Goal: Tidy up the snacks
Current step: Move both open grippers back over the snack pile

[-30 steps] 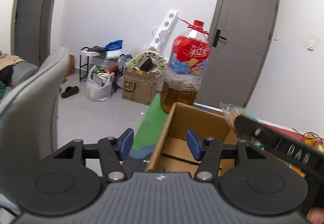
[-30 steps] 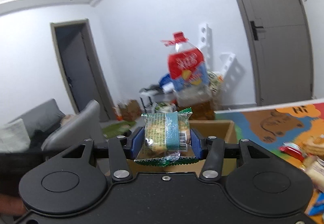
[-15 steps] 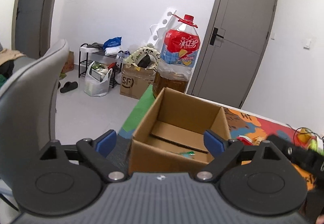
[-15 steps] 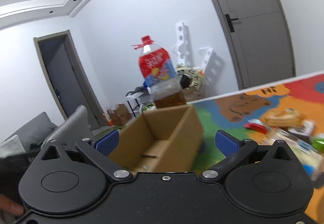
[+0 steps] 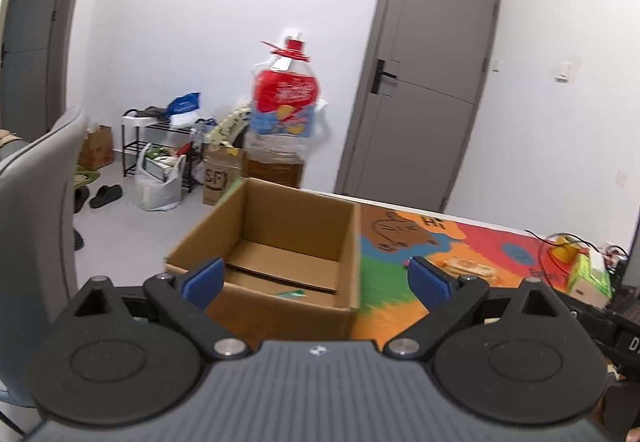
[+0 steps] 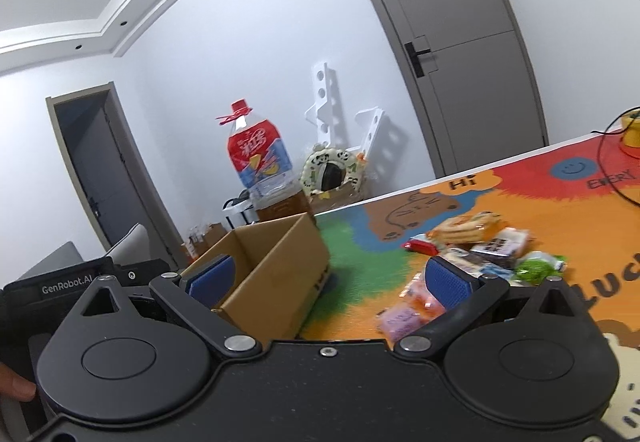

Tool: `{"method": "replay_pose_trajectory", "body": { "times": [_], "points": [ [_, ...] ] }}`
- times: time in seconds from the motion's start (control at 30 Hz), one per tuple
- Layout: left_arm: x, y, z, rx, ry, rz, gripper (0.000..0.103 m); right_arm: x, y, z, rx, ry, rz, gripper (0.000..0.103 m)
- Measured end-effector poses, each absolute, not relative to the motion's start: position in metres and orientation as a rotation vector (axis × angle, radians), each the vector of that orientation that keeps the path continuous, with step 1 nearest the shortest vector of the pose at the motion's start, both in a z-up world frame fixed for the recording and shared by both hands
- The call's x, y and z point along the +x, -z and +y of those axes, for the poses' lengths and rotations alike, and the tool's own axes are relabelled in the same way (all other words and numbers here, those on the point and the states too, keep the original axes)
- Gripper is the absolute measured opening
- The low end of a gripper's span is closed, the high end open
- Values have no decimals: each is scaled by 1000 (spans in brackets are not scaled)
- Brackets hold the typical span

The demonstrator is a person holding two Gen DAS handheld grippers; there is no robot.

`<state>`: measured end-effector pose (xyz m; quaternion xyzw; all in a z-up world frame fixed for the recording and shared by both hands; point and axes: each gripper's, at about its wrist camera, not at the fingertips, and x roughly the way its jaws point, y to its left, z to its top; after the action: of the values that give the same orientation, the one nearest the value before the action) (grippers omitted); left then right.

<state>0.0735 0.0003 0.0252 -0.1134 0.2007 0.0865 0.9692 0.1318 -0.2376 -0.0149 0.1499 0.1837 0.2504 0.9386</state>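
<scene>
While both tools are hanging spread wide with nothing between their blue pads, you are facing a choice of what to pick next. Your left hand-held gripper [image 5: 316, 280] is pointing over the cardboard box [image 5: 280, 242], which is sitting at the centre of its frame with a green wrapper [image 5: 289, 294] lying on its floor. Your right hand-held gripper [image 6: 328, 280] is looking past the box toward the snack pile [image 6: 472, 254], which is lying to the right of centre on the colourful mat covering the worktop [image 6: 560, 202]. The packets are crowding and overlapping one another, so closing on one is likely to drag or pinch a neighbour too. A purple packet [image 6: 402, 318] is resting near the lower edge; a sweep could nudge it off. The oil bottle [image 5: 286, 114] is standing just behind the box, so a careless push on the box risks knocking it.
</scene>
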Motion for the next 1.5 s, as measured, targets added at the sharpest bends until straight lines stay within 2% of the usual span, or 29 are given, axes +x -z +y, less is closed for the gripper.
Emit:
{"method": "replay_pose_trajectory", "body": {
  "times": [0.53, 1.07, 1.33, 1.5],
  "points": [
    [89, -17, -66, -156, -71, 443, 97, 133, 35, -303, 371, -435, 368, 103],
    [113, 2, -105, -109, -34, 488, 96, 138, 50, -321, 346, -392, 399, 103],
    [137, 24, -105, -165, -21, 522, 90, 153, 65, -321, 347, -364, 457, 102],
    [157, 41, -105, -204, -7, 557, 83, 165, 70, -318, 334, -364, 483, 96]
  ]
}}
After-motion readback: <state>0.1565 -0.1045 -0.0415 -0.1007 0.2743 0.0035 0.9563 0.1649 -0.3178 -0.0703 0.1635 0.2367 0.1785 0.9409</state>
